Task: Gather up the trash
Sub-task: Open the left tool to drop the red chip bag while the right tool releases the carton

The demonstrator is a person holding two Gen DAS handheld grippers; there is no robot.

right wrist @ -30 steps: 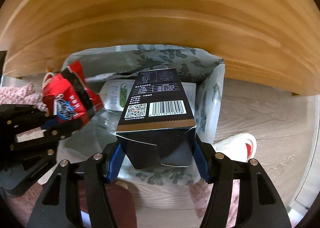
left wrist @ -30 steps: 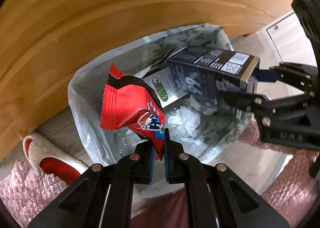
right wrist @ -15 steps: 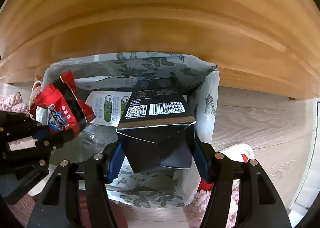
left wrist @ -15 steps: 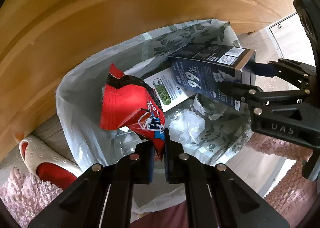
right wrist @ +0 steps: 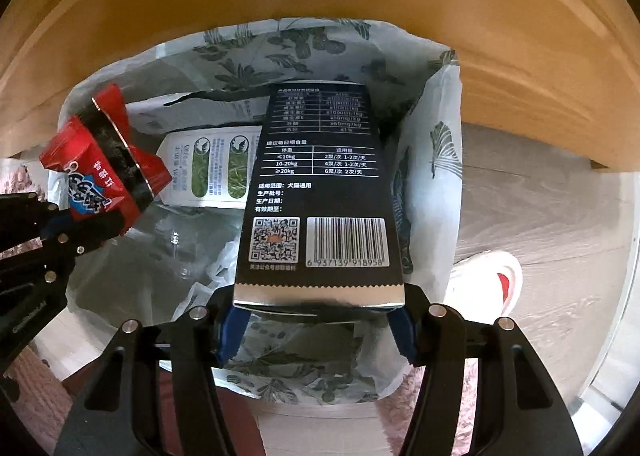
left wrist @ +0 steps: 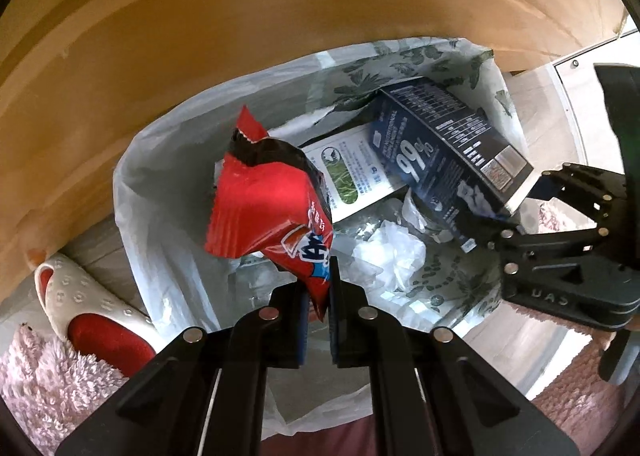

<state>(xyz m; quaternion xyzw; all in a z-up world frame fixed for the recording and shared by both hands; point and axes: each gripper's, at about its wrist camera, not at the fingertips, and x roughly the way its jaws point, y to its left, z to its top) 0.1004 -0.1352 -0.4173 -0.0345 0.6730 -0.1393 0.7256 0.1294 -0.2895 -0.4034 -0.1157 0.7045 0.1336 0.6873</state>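
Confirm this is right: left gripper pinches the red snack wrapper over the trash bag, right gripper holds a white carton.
Wrong about the carton. The right wrist view shows the right gripper holding a dark box, not a white carton. The left gripper does pinch the red snack wrapper over the trash bag.

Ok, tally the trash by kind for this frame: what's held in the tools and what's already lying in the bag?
Red snack wrapper, pinched in the left tool: 1
Dark carton, clamped in the right tool: 1
White-and-green carton, in the bag: 1
Crumpled white tissue or plastic, in the bag: 1
Total: 4; the clear clutter at the bottom can't be told apart.
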